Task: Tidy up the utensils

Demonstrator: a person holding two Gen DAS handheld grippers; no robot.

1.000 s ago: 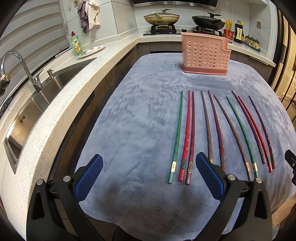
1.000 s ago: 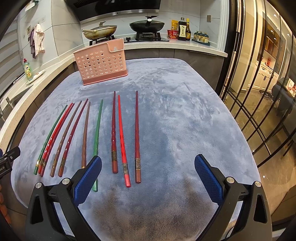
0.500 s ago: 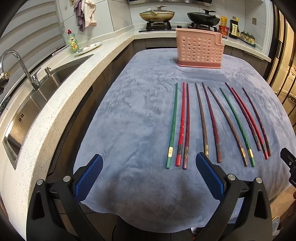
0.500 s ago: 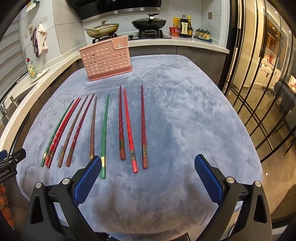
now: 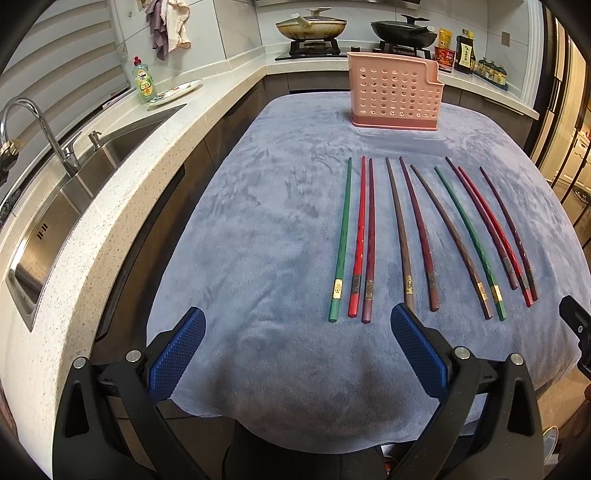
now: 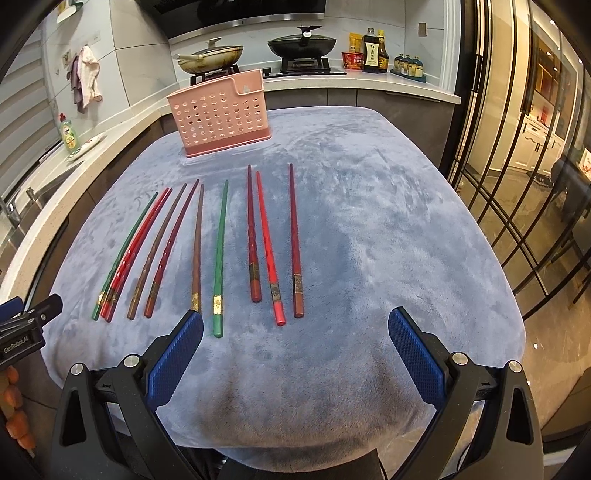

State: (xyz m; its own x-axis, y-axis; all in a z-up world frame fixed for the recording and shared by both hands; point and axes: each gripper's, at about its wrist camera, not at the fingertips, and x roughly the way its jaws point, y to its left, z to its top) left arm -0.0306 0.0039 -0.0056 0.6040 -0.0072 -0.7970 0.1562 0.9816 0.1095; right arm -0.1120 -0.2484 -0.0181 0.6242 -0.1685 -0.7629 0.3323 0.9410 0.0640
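Several chopsticks lie side by side on a grey-blue cloth (image 5: 258,229): a green chopstick (image 5: 341,240), red ones (image 5: 359,240) and brown ones (image 5: 399,232). In the right wrist view they also show, with a green chopstick (image 6: 220,254) and a red one (image 6: 267,247). A pink perforated utensil holder (image 5: 395,92) stands upright at the far end, also in the right wrist view (image 6: 221,114). My left gripper (image 5: 295,347) is open and empty above the near cloth edge. My right gripper (image 6: 295,345) is open and empty, just short of the chopstick ends.
A steel sink (image 5: 55,206) with a tap (image 5: 33,125) sits in the counter to the left. A dish soap bottle (image 5: 143,80) and a plate stand behind it. Two pans (image 5: 314,27) sit on the stove behind the holder. Glass doors (image 6: 517,147) are on the right.
Both grippers have drawn back and risen a little from the table, so the chopsticks and holder look farther off. Nothing on the cloth has moved.
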